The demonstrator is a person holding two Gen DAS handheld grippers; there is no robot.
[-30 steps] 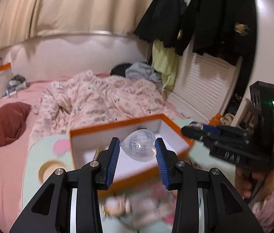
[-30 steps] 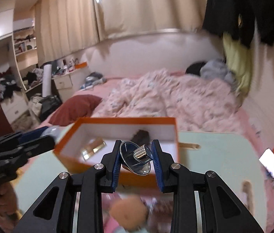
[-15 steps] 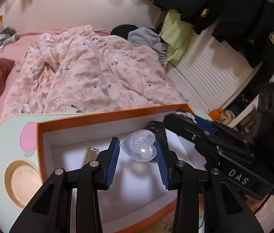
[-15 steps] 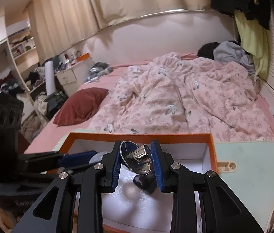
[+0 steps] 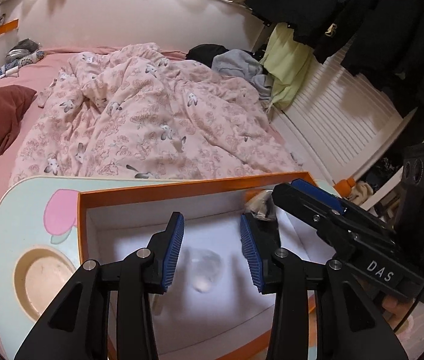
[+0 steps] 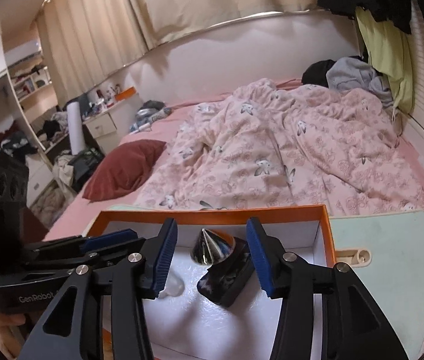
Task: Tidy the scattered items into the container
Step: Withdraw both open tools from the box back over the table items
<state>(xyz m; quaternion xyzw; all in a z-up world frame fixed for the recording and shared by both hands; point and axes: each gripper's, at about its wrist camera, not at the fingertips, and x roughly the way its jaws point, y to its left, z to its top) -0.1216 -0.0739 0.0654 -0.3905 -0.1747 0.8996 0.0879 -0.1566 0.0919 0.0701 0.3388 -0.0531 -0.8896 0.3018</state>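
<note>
An orange box (image 5: 182,186) with a white inside stands on the mint-green table. My left gripper (image 5: 212,249) hangs over it with its jaws opening. A clear heart-shaped piece (image 5: 204,270) shows blurred below them, free of the pads. My right gripper (image 6: 212,252) is over the same box (image 6: 212,211), its jaws also opening. A shiny silver piece (image 6: 212,247) sits loose between them, just above a dark object (image 6: 224,283). The clear heart (image 6: 173,288) lies on the box floor beside the left gripper (image 6: 92,247). From the left wrist view, the right gripper (image 5: 332,219) reaches in from the right.
The table (image 5: 22,210) has a round recess (image 5: 40,276) left of the box and a slot (image 6: 353,255) to its right. Behind it lies a bed with a pink quilt (image 5: 152,120) and a dark red pillow (image 6: 122,171). Clothes (image 5: 362,15) hang at the right.
Both grippers moved forward and down over the box. The left one let go of the clear heart, the right one let go of the silver piece. Both pieces dropped from the pads.
</note>
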